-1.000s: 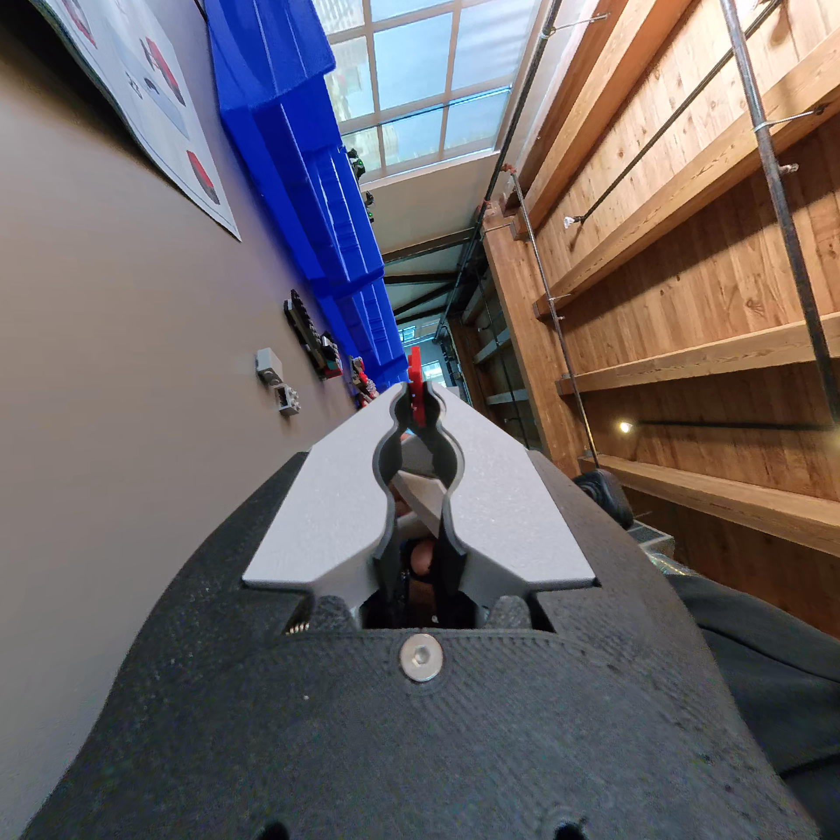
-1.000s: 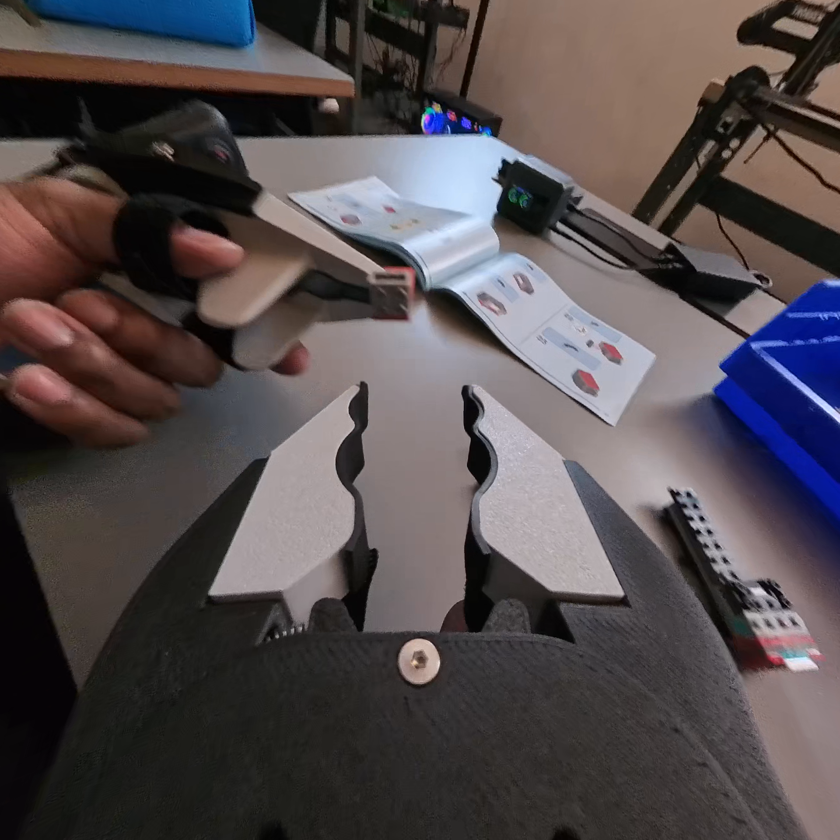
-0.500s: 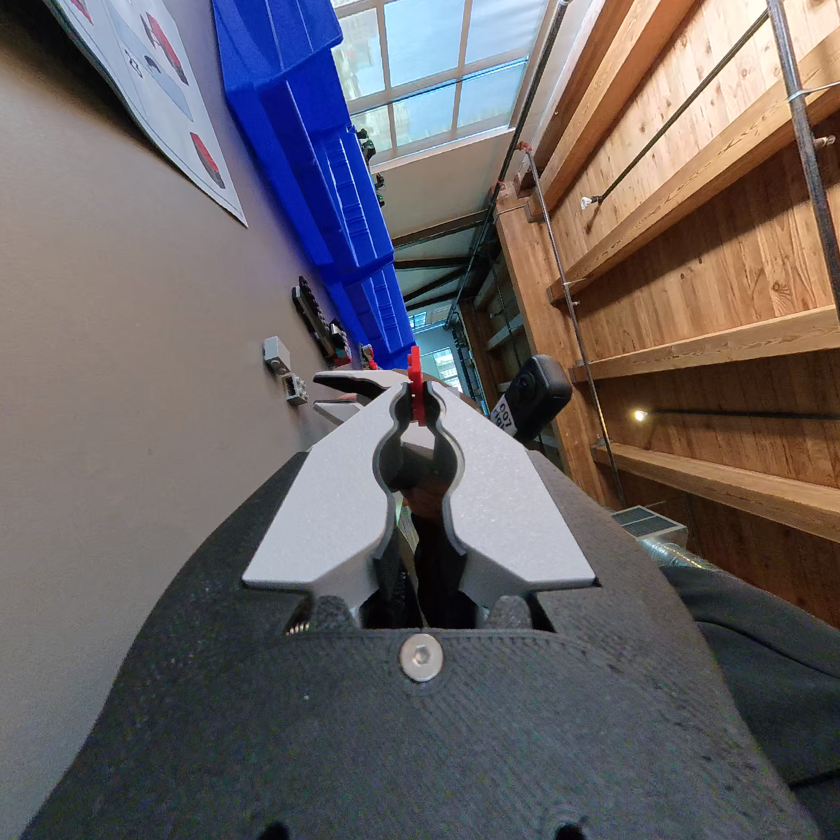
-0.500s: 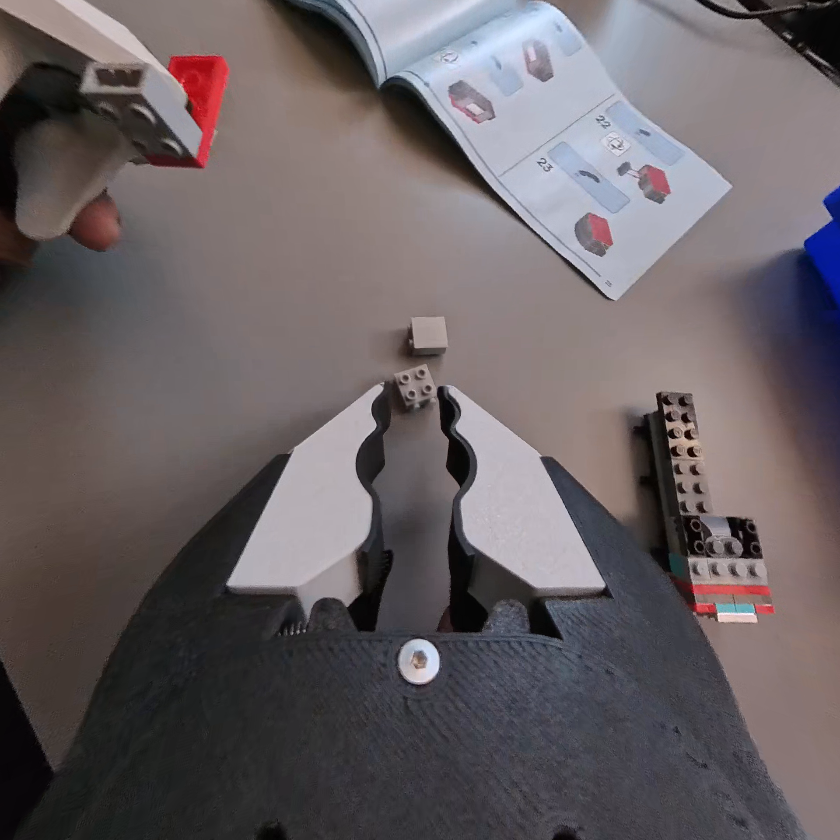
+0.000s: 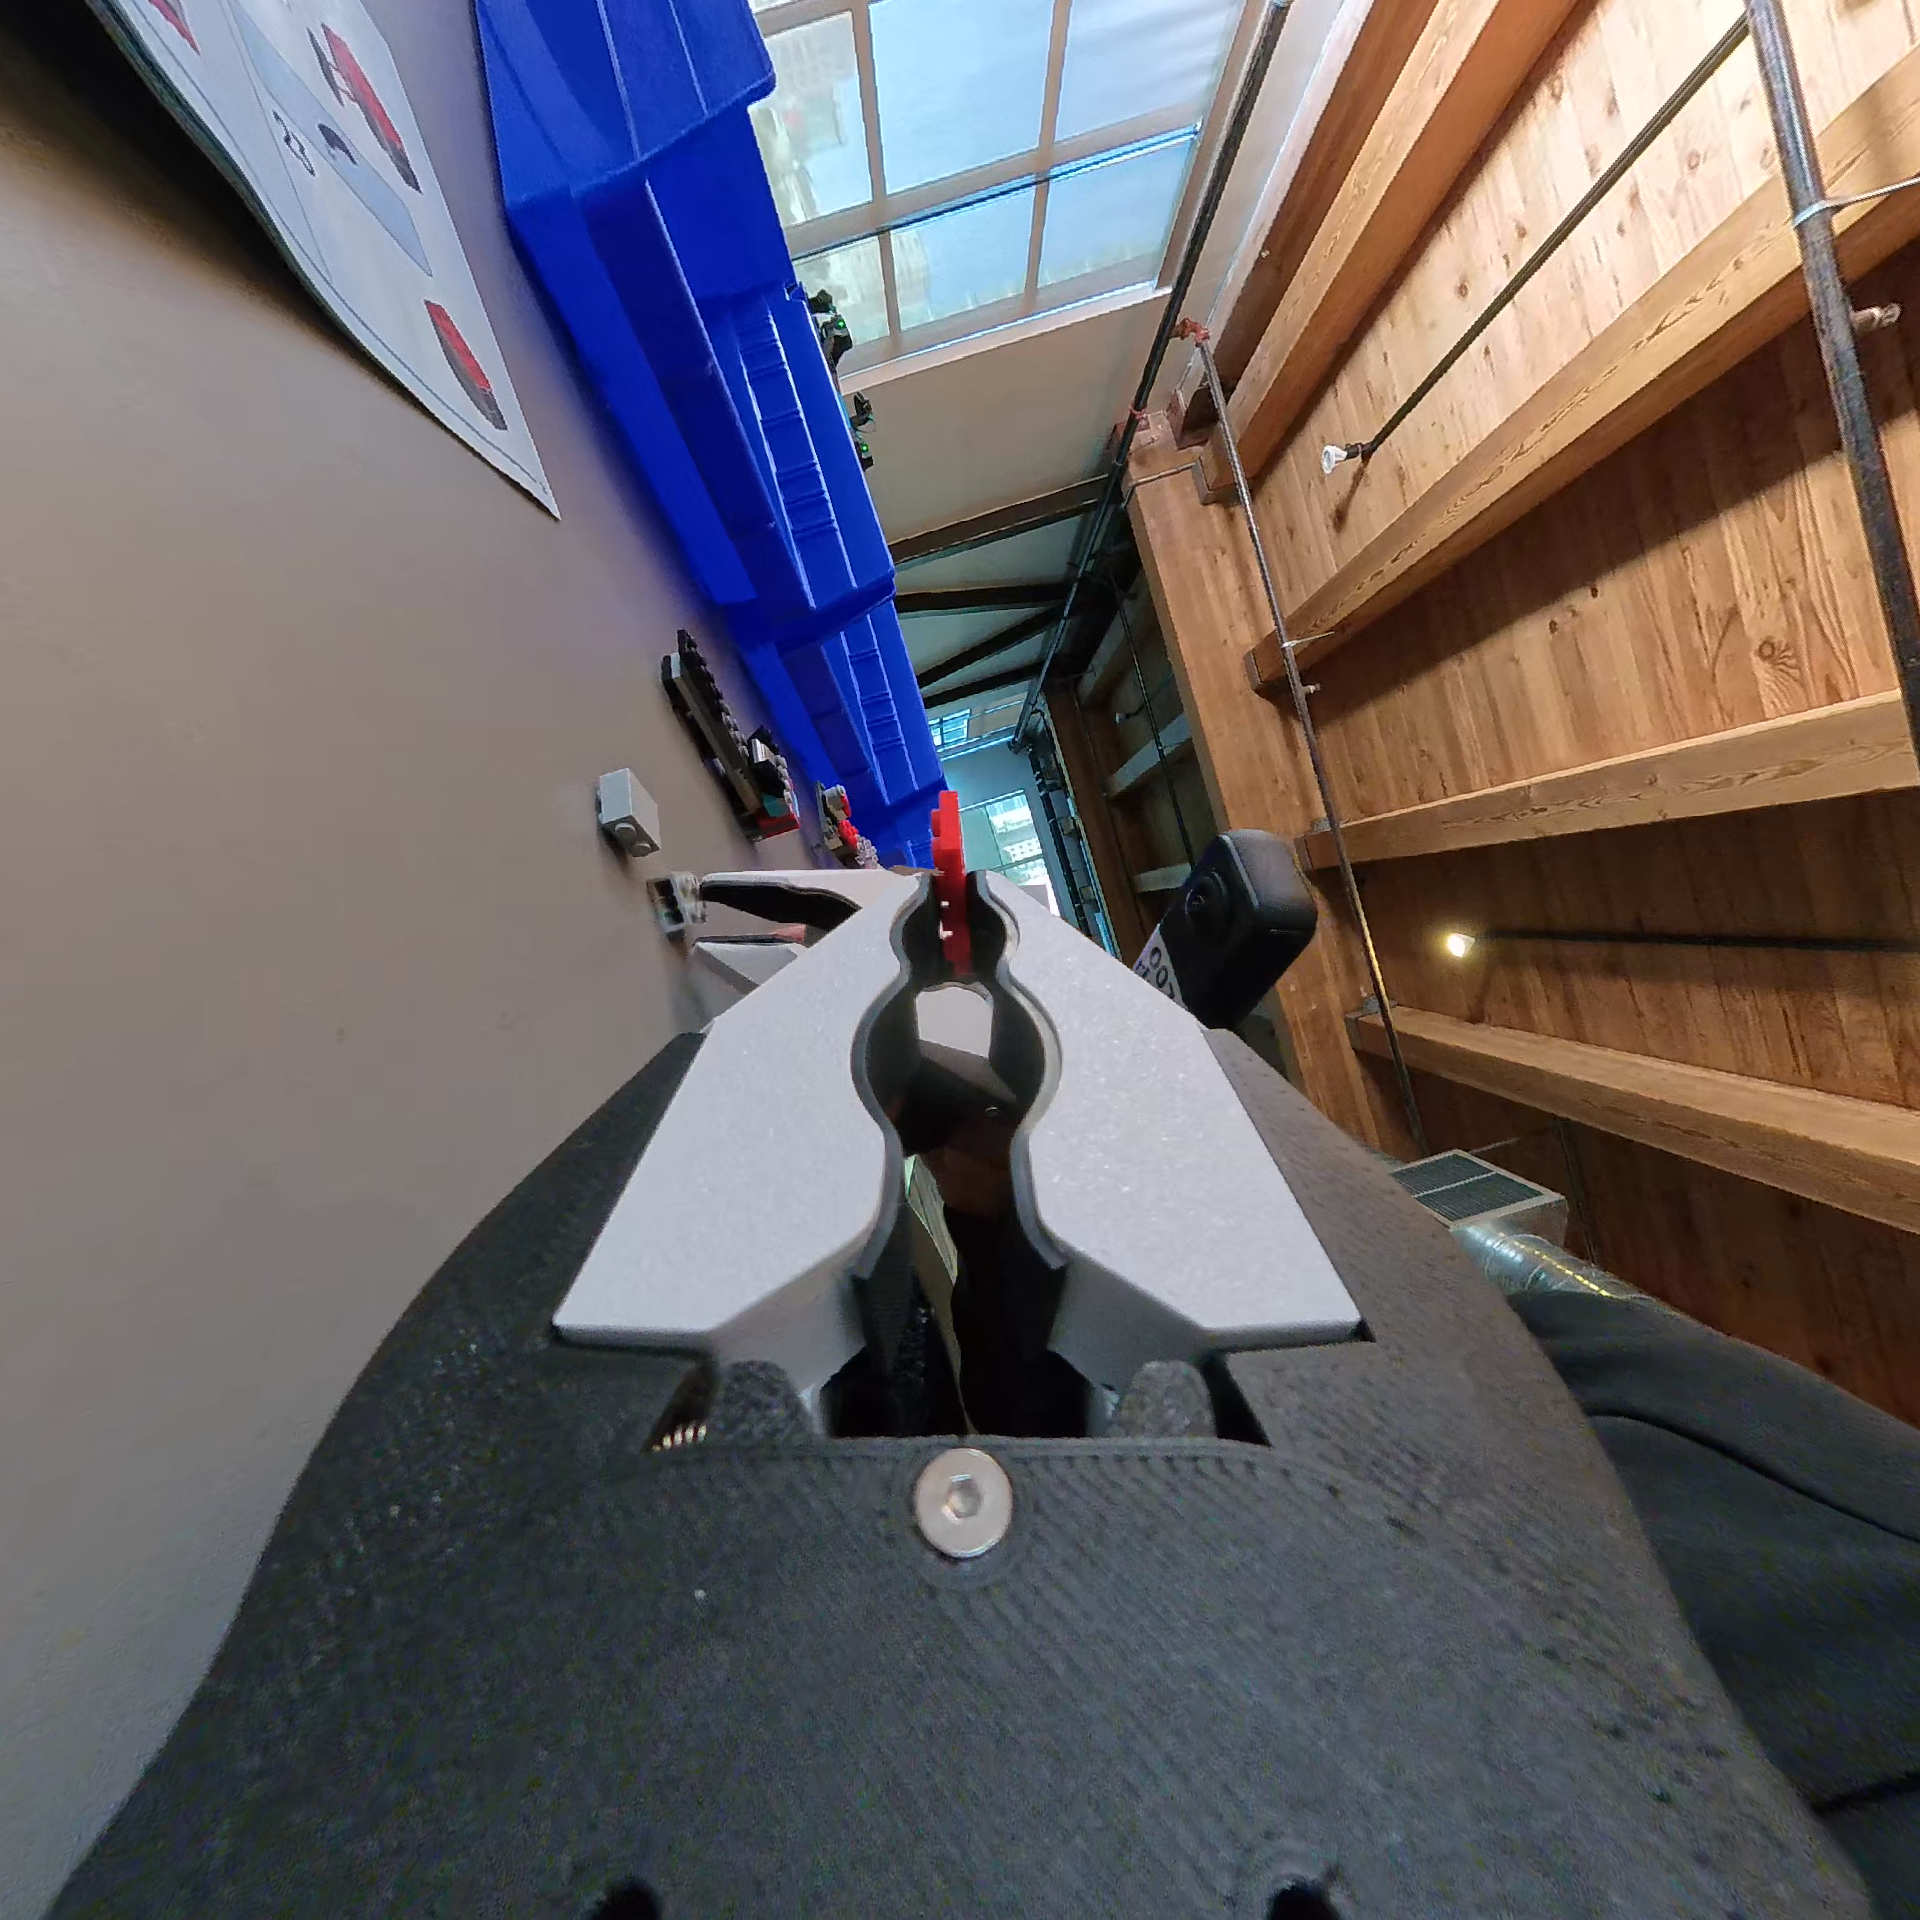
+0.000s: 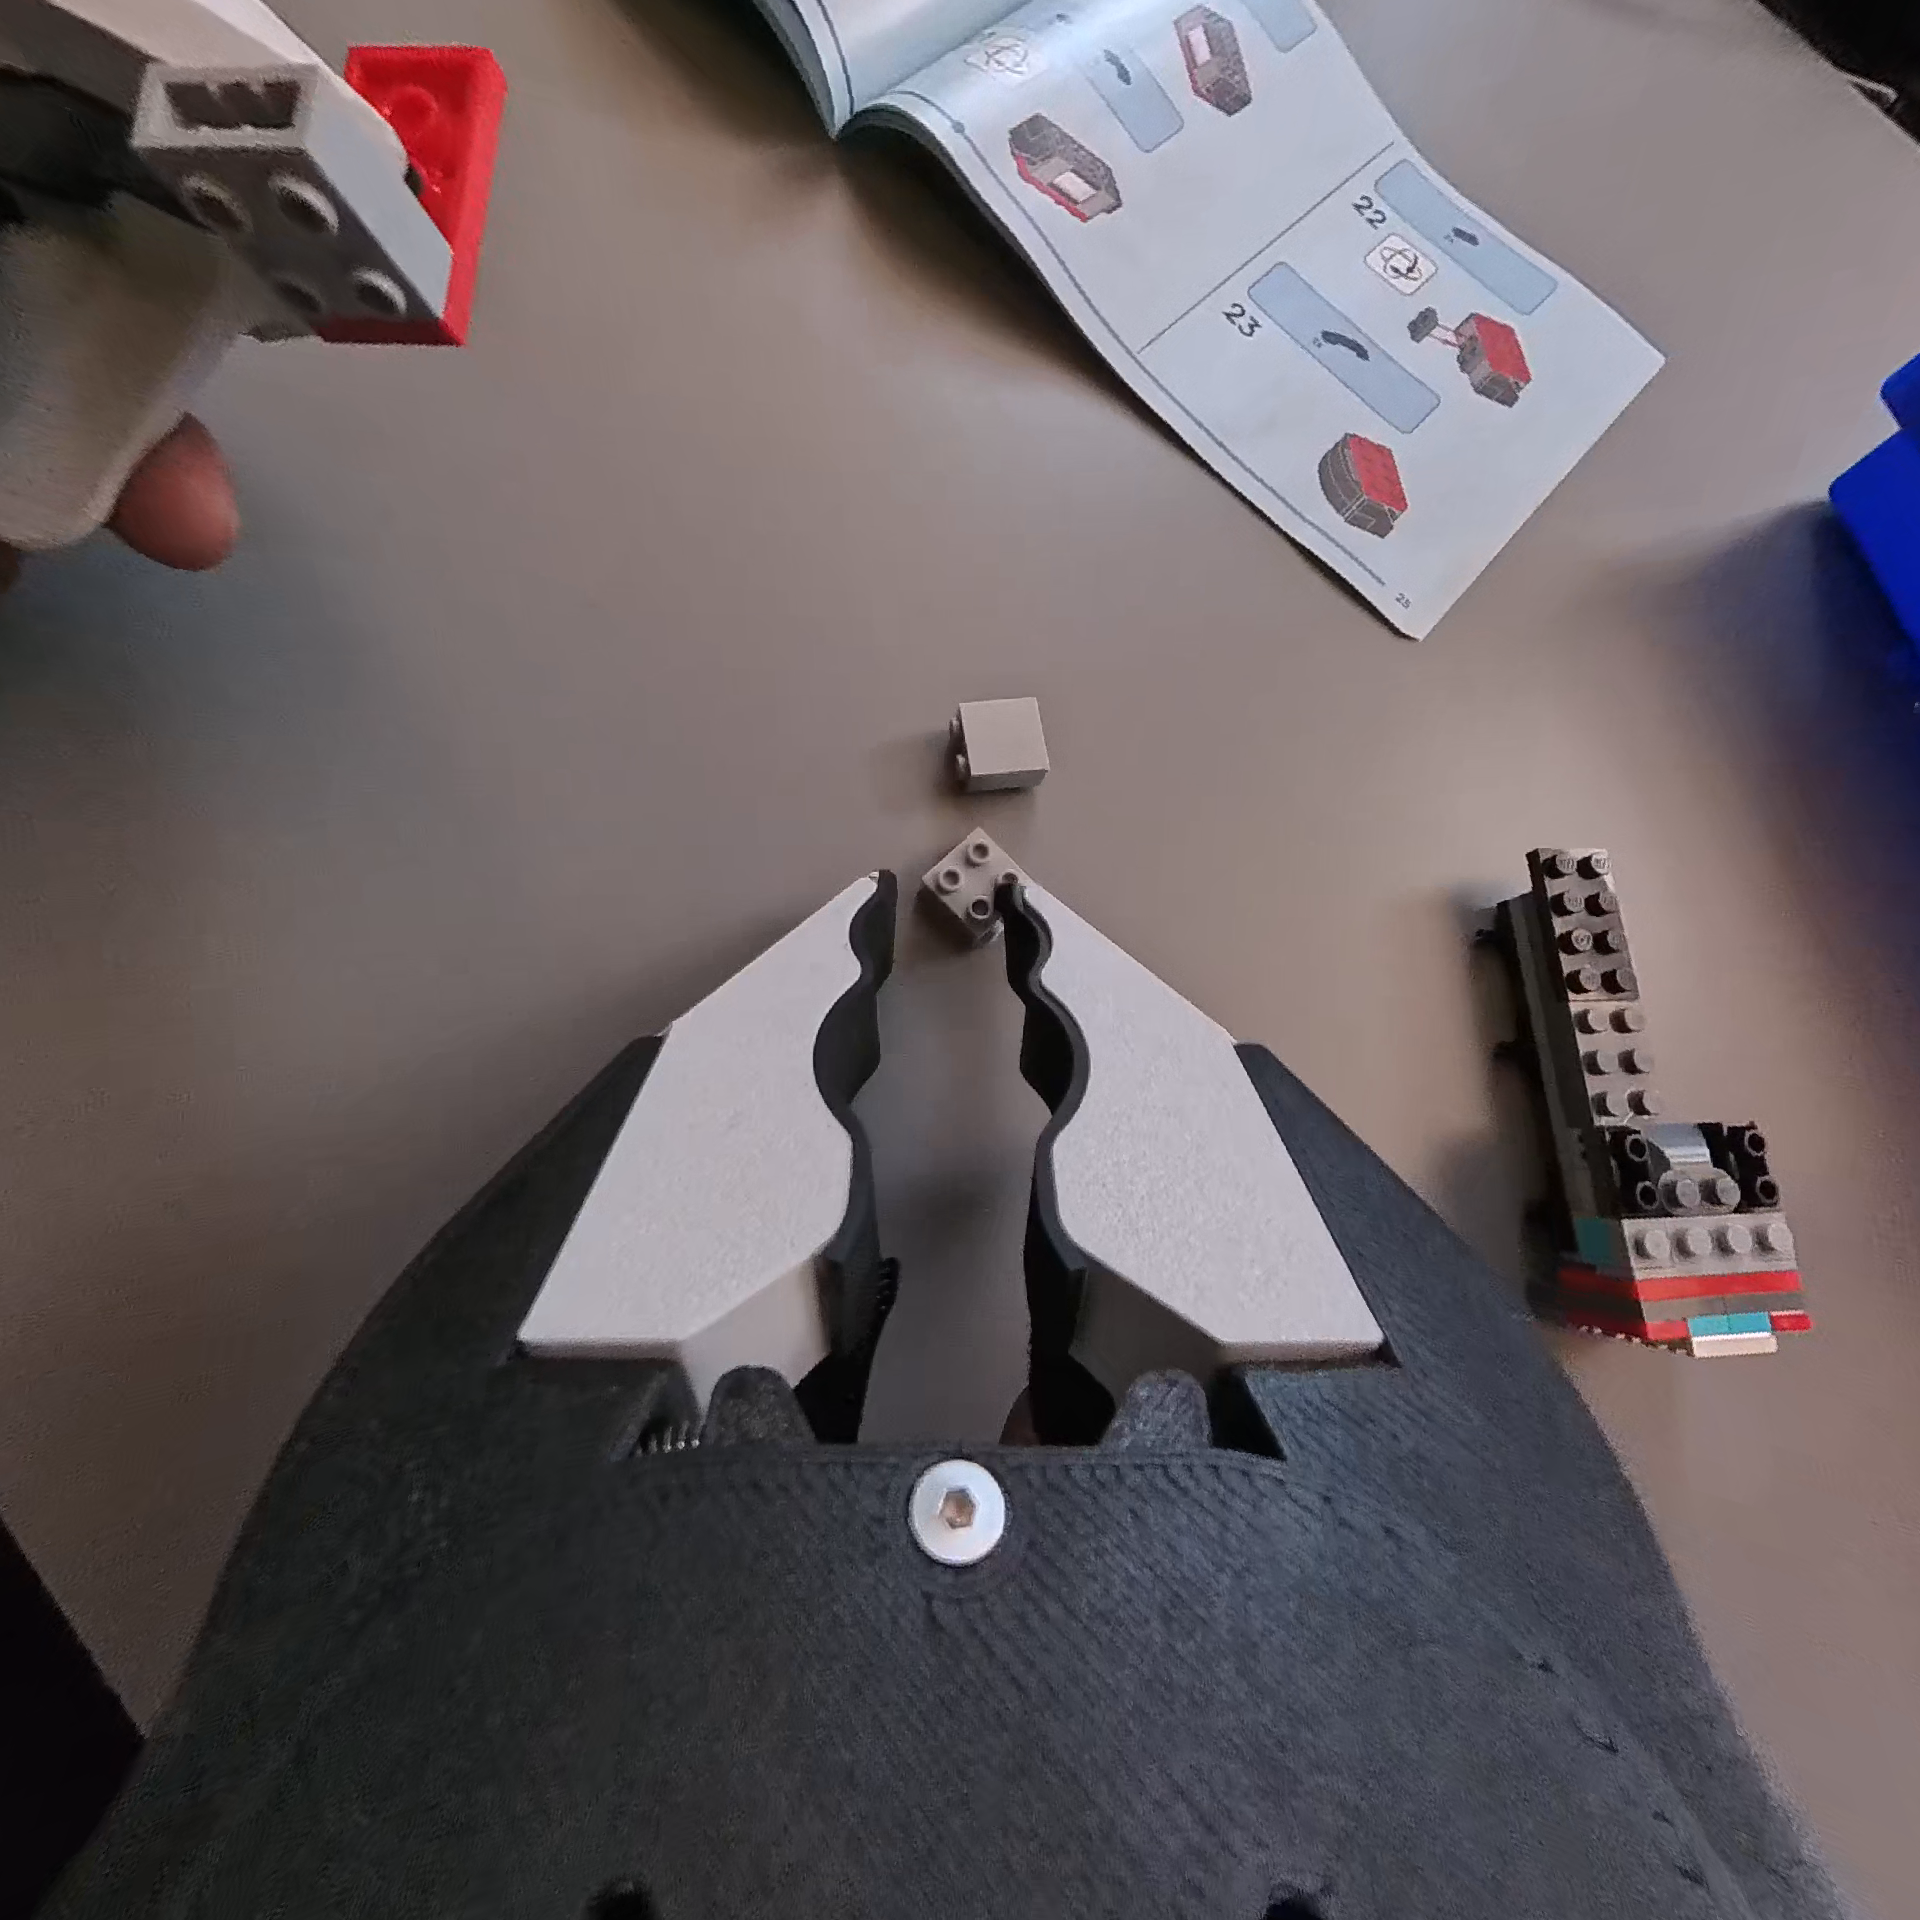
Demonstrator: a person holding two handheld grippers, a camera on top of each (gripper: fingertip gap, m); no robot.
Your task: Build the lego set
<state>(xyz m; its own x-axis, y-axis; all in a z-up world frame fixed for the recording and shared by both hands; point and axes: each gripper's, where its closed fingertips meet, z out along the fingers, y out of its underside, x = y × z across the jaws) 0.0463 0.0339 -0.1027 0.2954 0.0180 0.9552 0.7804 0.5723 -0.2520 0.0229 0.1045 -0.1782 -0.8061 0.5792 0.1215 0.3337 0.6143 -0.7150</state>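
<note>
Pinching red plate (image 5: 948,883), left tongs (image 5: 948,878), right tongs (image 6: 940,891) parted around studded grey brick (image 6: 964,902), bare table (image 6: 623,644) leftward.

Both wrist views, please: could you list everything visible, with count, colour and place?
Grey bricks: 2, grey, table centre; nearer one at right fingertips.
Red brick: 1, red, in left gripper.
Partial model: 1, black, grey, red, table right.
Instruction booklet: 1, pale blue, open, far side.
Blue bins: several, blue, table's right edge.
Table: 1, grey-brown.
Left gripper: shut on red brick.
Right gripper: open.
</note>
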